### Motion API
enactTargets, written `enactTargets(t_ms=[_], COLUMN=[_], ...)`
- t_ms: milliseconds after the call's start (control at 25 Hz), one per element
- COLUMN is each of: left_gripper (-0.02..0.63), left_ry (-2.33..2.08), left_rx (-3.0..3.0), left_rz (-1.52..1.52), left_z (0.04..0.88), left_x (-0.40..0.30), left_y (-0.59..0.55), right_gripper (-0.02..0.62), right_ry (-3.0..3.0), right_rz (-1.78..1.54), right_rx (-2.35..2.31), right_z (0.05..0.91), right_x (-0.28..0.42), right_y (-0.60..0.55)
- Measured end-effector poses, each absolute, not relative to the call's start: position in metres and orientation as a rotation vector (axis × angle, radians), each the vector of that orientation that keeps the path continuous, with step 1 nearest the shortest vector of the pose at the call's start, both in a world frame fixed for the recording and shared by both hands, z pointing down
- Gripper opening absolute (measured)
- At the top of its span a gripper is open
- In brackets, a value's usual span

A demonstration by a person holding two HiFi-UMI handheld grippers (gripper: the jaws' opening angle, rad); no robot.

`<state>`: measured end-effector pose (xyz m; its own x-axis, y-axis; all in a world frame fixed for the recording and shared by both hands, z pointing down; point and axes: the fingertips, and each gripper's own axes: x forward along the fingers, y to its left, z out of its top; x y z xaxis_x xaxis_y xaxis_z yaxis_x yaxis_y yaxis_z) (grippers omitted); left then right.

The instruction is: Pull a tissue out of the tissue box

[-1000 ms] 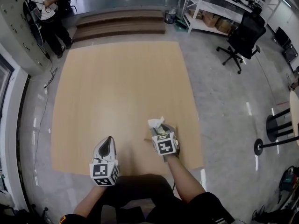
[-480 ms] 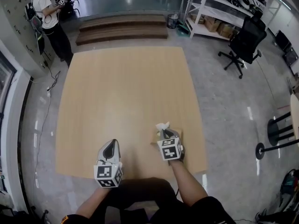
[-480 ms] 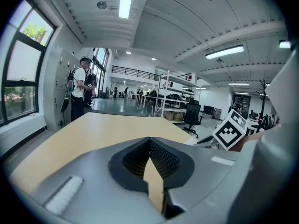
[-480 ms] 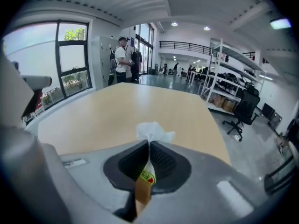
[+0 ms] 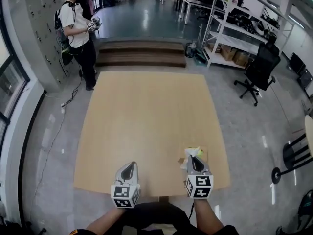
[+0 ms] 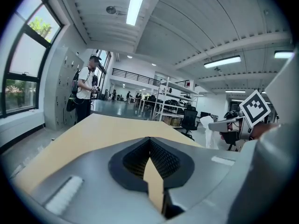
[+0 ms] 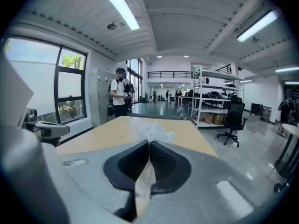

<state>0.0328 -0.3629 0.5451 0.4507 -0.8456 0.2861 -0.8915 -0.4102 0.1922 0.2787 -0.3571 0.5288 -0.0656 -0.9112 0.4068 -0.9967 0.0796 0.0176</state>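
Tabletop (image 5: 142, 111): pale wood, on a glossy grey floor.
Room: person (image 5: 78, 28) standing far left; shelving (image 5: 234, 28) and a black office chair (image 5: 259, 67) at right.
Counts: two tools, one tissue box, one tissue.
Left tool (image 5: 129, 166): jaws together, nothing between them.
Right tool (image 5: 194, 159): jaws clamped on the white tissue (image 7: 150, 135), which pokes past the tips.
Tissue box (image 5: 200, 153): near right corner of the tabletop, just beyond the right tool.
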Motion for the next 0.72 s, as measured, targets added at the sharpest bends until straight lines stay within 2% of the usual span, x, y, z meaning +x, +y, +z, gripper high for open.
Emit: enactTargets(t_ms=[360,720], left_gripper=[0.018,0.018], left_ry=[-1.383,-1.460], left_rx=[2.414,2.360], left_rz=[0.228,0.162], left_z=[0.564,0.569], left_x=[-0.050,-0.104], left_y=[-0.280,-0.212], right_gripper=[0.002,0.002], right_ry=[-2.048,-2.133], right_rz=[0.436,0.394], right_rx=[1.932,1.825], right_z=[0.536,0.539], right_x=[0.160,0.094], right_y=[-0.245,-0.173])
